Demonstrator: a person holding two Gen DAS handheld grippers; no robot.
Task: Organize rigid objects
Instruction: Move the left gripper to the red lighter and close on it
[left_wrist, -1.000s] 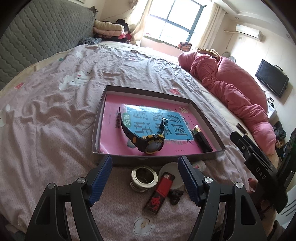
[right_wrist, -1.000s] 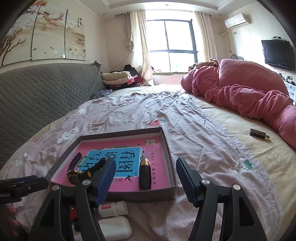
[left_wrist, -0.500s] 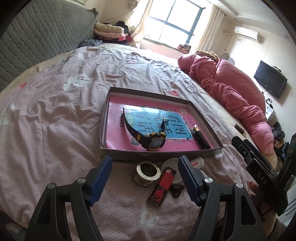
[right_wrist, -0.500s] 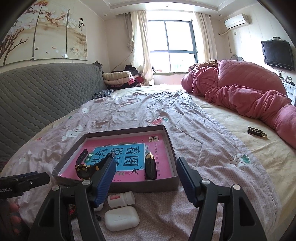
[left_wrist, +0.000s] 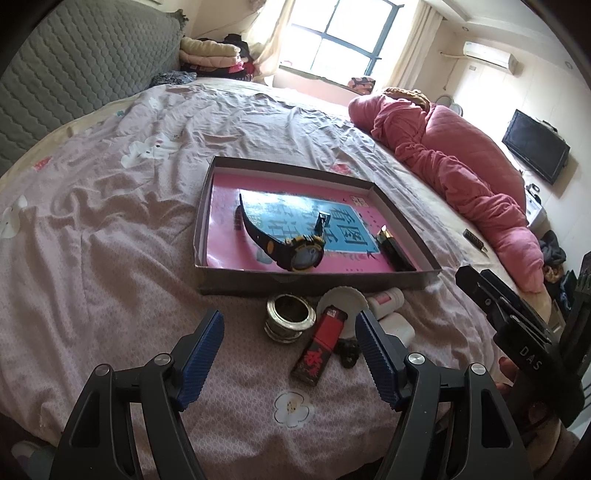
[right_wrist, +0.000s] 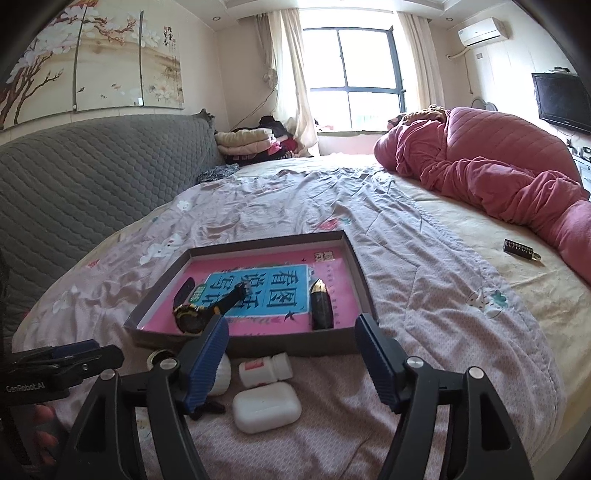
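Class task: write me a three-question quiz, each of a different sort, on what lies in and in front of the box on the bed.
1. True or false: the watch lies inside the box.
2. Multiple choice: the red lighter lies A) in the box, B) on the bedspread before the box, C) in the left gripper.
3. Fill in: in the right wrist view, the white case lies nearer the camera than the small white ____.

Key: 1 true; 2 B; 3 bottle.

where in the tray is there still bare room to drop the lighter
Bare floor lies between the watch and the black case, and along the tray's far wall. It is crowded just outside the near wall, around the lighter.
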